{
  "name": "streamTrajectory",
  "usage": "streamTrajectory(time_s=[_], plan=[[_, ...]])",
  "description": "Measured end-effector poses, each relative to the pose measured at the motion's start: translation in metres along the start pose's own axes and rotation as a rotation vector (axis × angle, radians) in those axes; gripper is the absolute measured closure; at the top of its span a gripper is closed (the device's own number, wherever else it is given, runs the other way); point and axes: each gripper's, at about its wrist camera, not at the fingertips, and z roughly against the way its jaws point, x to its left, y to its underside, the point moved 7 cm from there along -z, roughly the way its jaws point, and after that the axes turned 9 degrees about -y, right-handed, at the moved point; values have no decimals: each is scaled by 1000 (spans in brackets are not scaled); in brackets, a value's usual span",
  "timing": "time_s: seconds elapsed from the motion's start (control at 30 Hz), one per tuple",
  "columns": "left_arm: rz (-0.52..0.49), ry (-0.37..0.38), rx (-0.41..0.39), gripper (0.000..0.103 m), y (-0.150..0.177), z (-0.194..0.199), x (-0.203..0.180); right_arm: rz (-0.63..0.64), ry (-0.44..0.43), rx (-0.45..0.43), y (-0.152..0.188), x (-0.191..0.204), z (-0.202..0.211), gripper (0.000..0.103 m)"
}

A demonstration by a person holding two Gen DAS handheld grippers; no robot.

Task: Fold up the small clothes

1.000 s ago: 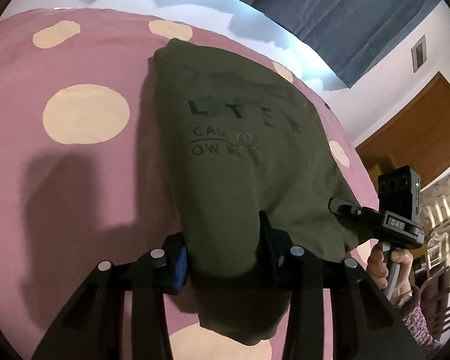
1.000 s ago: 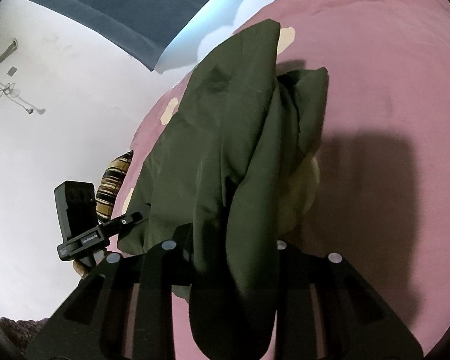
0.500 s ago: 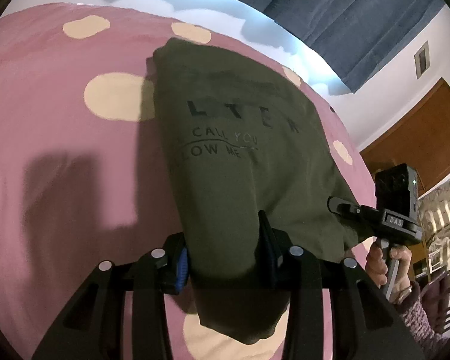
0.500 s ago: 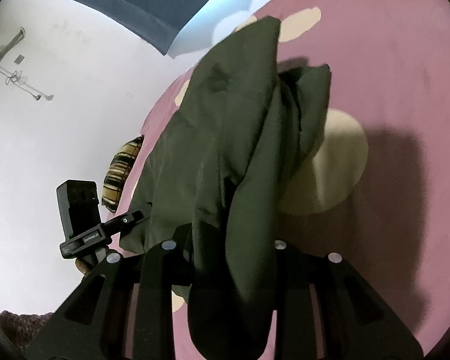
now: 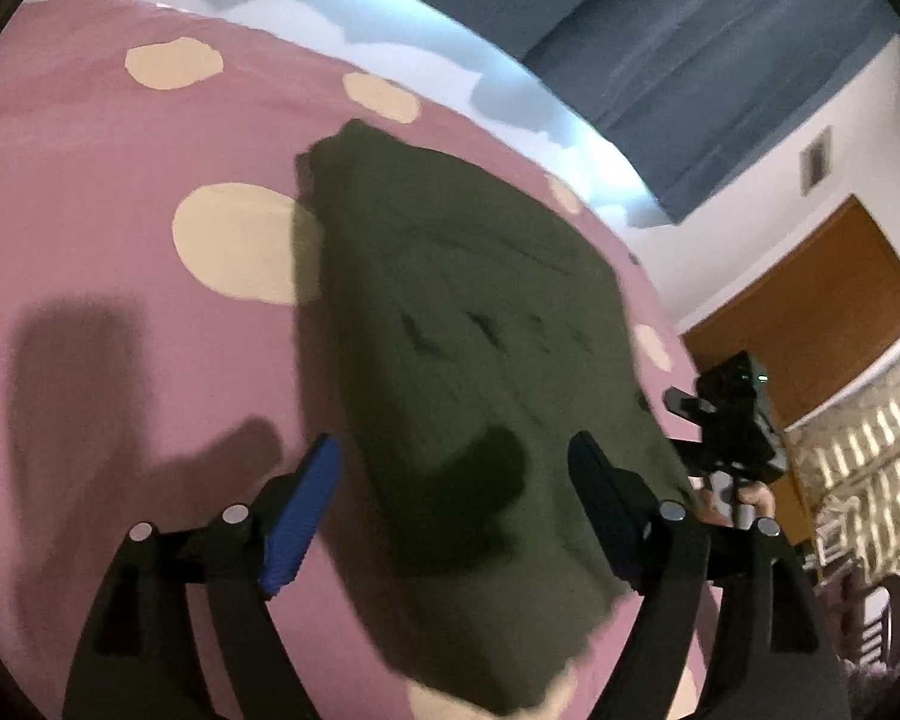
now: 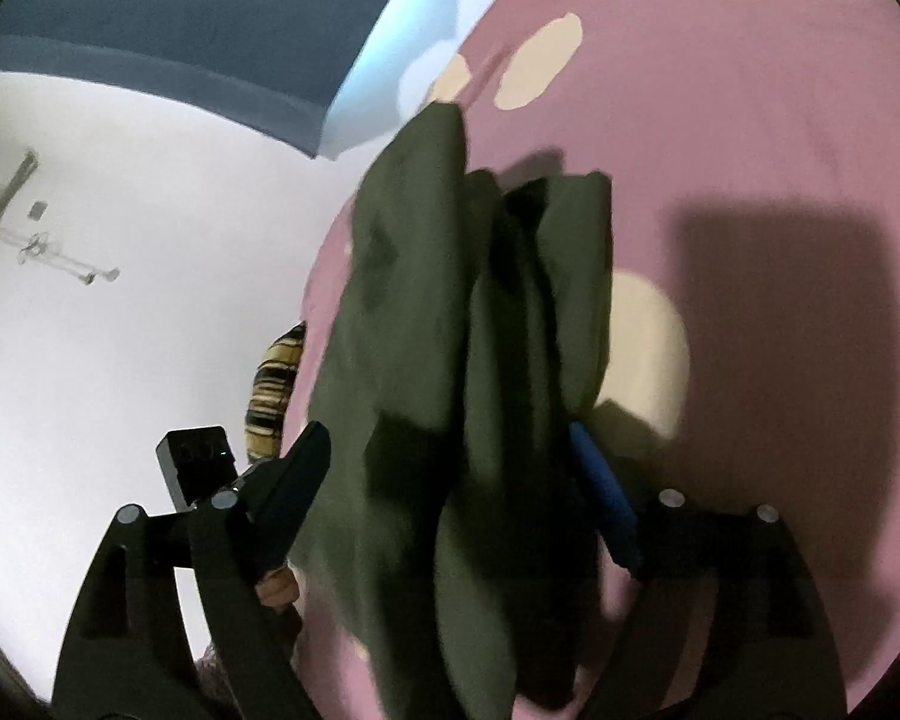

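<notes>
left claw (image 5: 453,495): opening up right now, blue pads well apart, nothing pinched. The olive green t-shirt (image 5: 468,324) still sits between them, but I can't see either pad pressing on the cloth.

right claw (image 6: 450,480): same deal, jaws spreading, no grip. A bunched fold of the shirt (image 6: 468,360) hangs down between the pads. The right pad is partly hidden behind the cloth, so I can't swear it's clear of it.

why I'm letting go: my read is that this fold is done and I'm dropping the near edge so the shirt can settle on the bed (image 5: 90,240). Both claws open together so it lands evenly instead of one corner dragging.

where the shirt is: lying on the pink polka-dot bedsheet, stretching away from me. Its near end drapes down between the left claw's fingers, and the far end rests by a cream dot (image 5: 234,243).

print: dark lettering on the chest, too blurred to read.

shape so far: the left side looks flat-ish, the right side is lumpy with layers stacked up. Probably needs a smoothing pass.

other hand: from the left claw's camera I can see the right claw's handle (image 5: 732,438), just off the shirt's right edge.
</notes>
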Motion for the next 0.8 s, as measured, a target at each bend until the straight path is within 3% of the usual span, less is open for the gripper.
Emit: streamTrajectory(time_s=[0.23,0.27,0.3,0.37,0.4,0.43,0.63,0.8], plan=[[36,18,91,26,-15,-43,1,4,17,35,-21,-7,-18,20],[30,13,100,32,-12,-46,0,9,21,43,-22,-6,-22,20],[20,2,104,33,-10,-50,-2,21,29,53,-21,-6,-23,23],[11,-19,91,43,-8,-48,-4,57,72,69,-19,-6,-28,44],[2,-26,83,44,-6,-45,-5,57,65,73,-17,-6,-29,58],[-11,-34,76,48,-5,-42,-6,41,34,69,-16,-5,-29,65],[-65,-78,48,58,-7,-23,-14,142,49,27,-18,29,-33,81],[-41,-97,32,59,-14,-6,-1,144,13,29,-20,45,-45,82]])
